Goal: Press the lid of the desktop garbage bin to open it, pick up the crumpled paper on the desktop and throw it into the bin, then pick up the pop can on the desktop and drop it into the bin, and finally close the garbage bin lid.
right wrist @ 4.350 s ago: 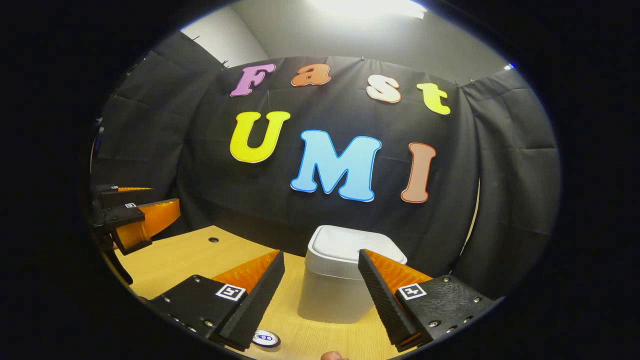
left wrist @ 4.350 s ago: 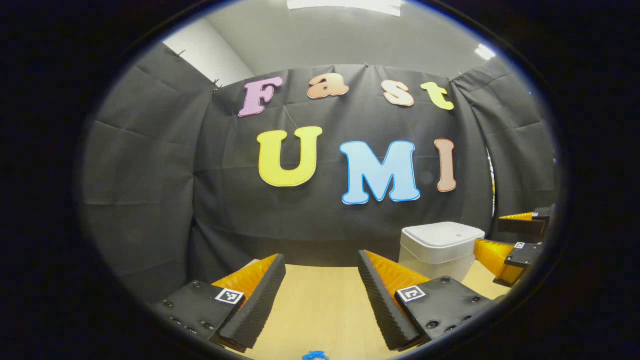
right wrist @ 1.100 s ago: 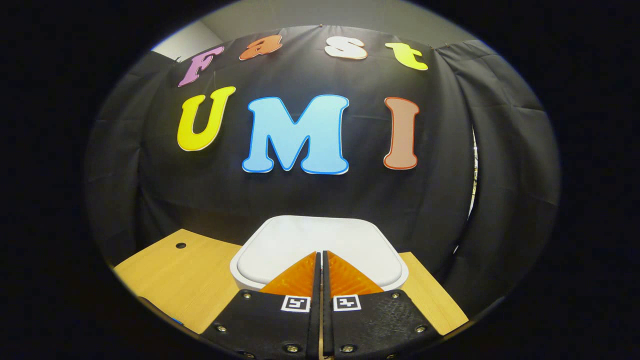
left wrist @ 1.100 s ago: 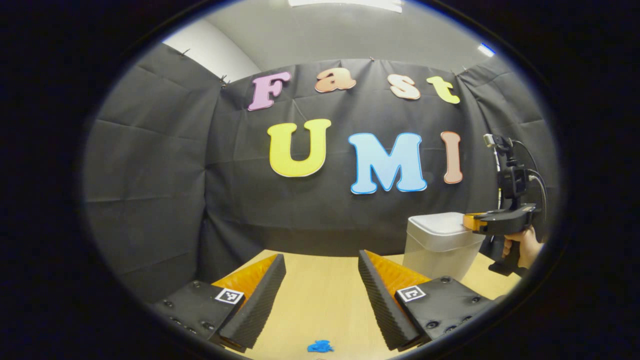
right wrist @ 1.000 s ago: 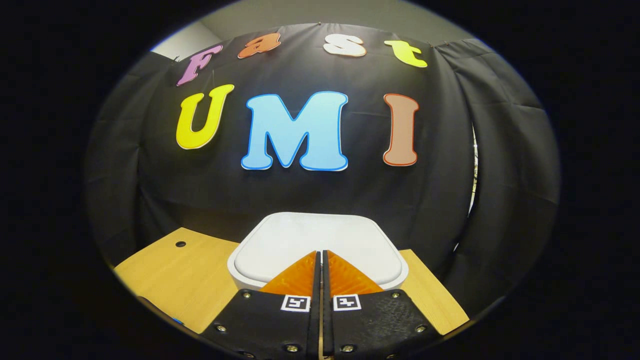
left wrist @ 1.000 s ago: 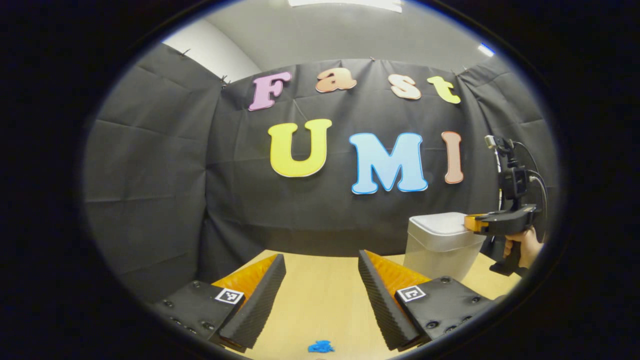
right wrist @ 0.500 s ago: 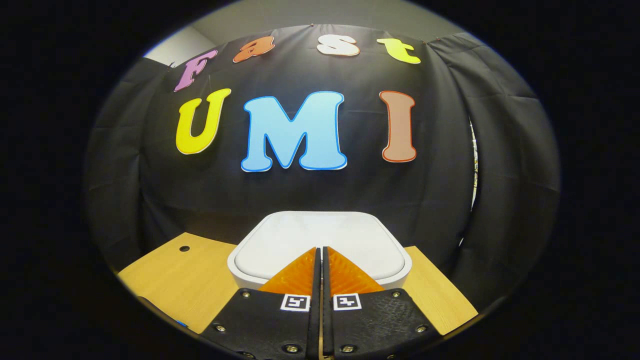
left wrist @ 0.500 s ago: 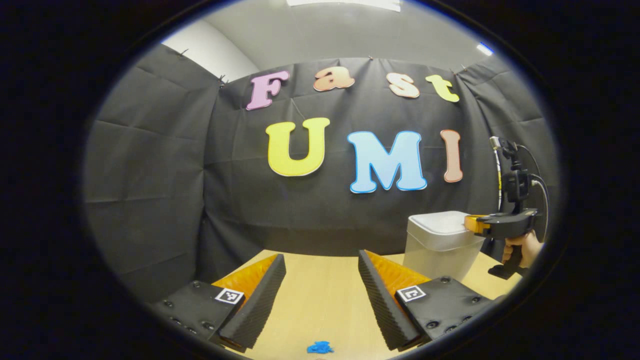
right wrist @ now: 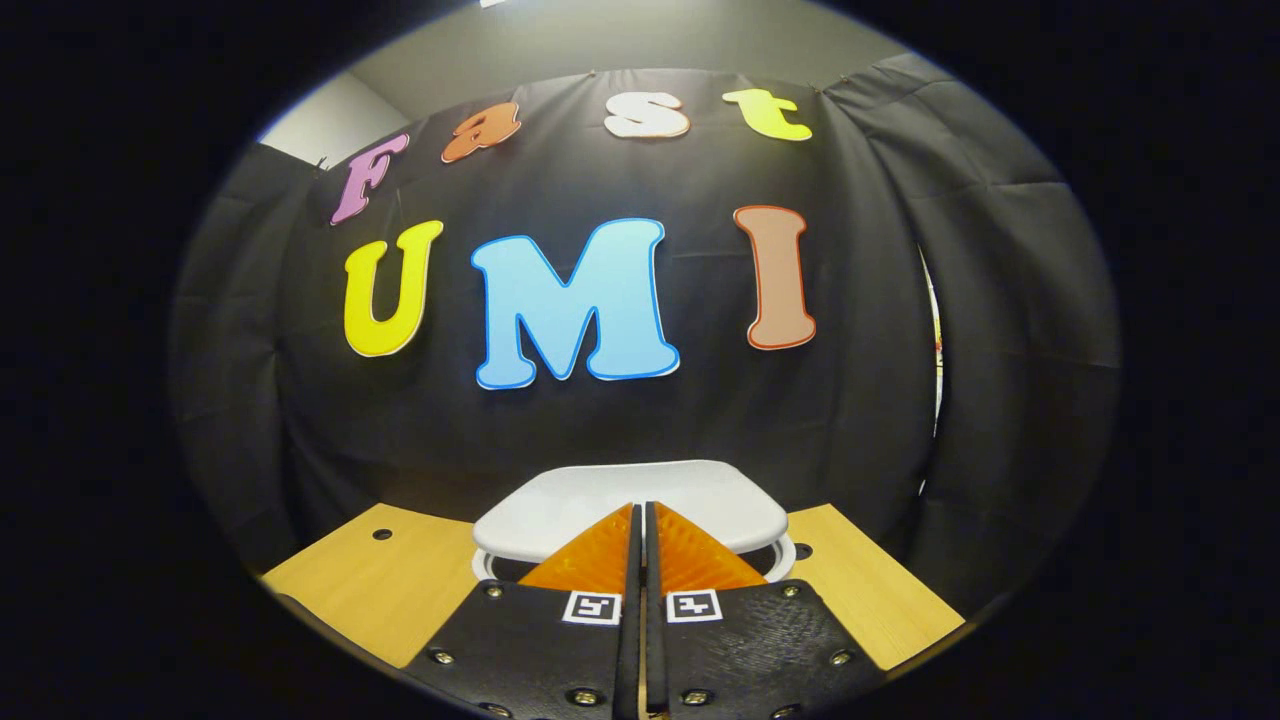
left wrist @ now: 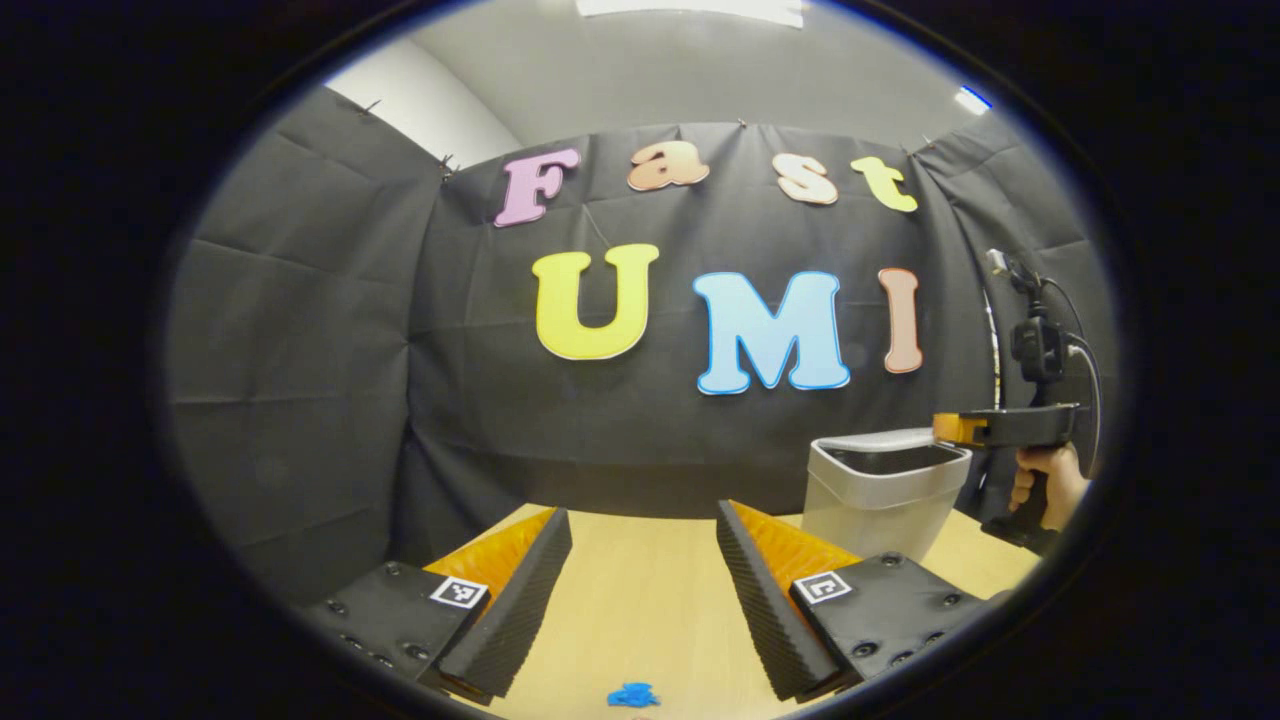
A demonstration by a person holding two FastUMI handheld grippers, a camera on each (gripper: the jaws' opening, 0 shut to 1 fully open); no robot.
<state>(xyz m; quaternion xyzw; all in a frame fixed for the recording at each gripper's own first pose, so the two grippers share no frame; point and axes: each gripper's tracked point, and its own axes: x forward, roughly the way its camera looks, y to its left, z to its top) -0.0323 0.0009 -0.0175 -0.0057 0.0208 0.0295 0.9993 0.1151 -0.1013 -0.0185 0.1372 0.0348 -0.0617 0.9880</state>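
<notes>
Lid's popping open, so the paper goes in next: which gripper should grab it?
Left, probably. The left gripper is open, with the crumpled paper on the desk just before it. The right gripper is shut, up at the bin lid.

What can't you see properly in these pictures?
- Inside of the bin: in the right gripper view the lifted lid and the shut right gripper cover the opening; in the left gripper view it is just dark.
- The blue crumpled paper: cut off by the bottom edge of the left gripper view.
- The hand holding the right gripper: partly cut off at that view's right edge.
</notes>
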